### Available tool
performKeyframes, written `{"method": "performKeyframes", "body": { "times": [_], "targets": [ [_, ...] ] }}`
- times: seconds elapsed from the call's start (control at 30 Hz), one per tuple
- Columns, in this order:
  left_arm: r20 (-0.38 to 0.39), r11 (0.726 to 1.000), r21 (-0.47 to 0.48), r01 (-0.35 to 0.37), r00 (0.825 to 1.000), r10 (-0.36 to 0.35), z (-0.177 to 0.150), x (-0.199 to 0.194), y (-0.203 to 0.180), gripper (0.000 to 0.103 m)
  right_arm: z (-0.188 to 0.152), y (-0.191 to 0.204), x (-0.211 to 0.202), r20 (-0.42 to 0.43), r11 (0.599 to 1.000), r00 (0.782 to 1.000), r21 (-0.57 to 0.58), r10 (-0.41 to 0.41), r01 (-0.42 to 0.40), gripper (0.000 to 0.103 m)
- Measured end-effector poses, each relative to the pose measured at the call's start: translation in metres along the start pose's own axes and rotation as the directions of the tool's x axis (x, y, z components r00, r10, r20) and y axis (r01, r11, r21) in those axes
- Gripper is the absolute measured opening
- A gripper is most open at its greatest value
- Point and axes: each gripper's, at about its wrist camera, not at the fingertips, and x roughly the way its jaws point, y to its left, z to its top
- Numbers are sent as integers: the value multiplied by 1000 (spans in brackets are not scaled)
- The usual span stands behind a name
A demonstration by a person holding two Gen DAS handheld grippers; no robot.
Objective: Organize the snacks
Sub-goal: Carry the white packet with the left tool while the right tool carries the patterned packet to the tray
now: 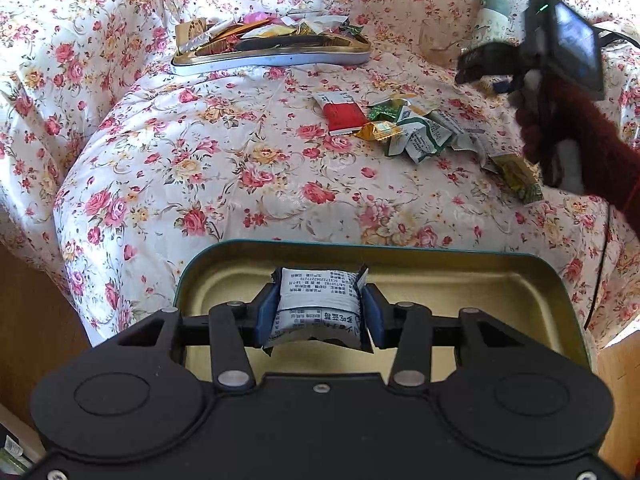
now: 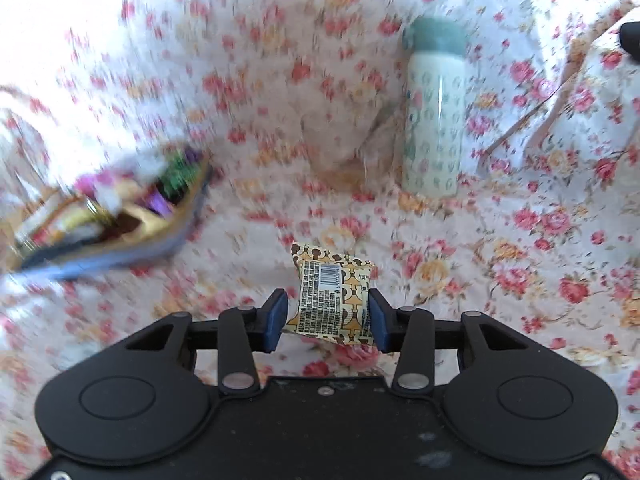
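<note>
My left gripper (image 1: 319,312) is shut on a white and black snack packet (image 1: 318,304) and holds it over an open gold-lined tin (image 1: 480,284) at the near table edge. My right gripper (image 2: 328,316) is shut on a yellow patterned snack packet (image 2: 334,300) above the flowered cloth; it also shows in the left wrist view (image 1: 480,68), raised at the right. A second tin (image 1: 272,50) full of mixed snacks sits at the back, blurred in the right wrist view (image 2: 112,220). Loose packets (image 1: 404,128) lie on the cloth, among them a red one (image 1: 344,114).
A pale patterned bottle (image 2: 436,108) with a grey-green lid stands at the back right, also in the left wrist view (image 1: 492,16). A flowered cloth (image 1: 200,152) covers the table. A green and yellow packet (image 1: 518,178) lies near the person's red sleeve (image 1: 580,152).
</note>
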Motion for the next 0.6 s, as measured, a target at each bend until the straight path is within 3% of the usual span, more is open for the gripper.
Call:
{"method": "performKeyframes", "body": {
  "times": [0.3, 0.43, 0.6],
  "targets": [
    [12, 1000, -10, -2, 1000, 2, -6, -14, -6, 53, -5, 0, -126, 100, 992, 987, -2, 128, -128, 45],
    [1, 1000, -14, 7, 1000, -7, -14, -22, -10, 53, -32, 7, -188, 117, 983, 976, -8, 185, -186, 45],
    [-9, 1000, -16, 7, 1000, -7, -24, -32, -16, 53, -77, 21, -247, 76, 971, 968, -9, 240, -240, 45]
  ]
}}
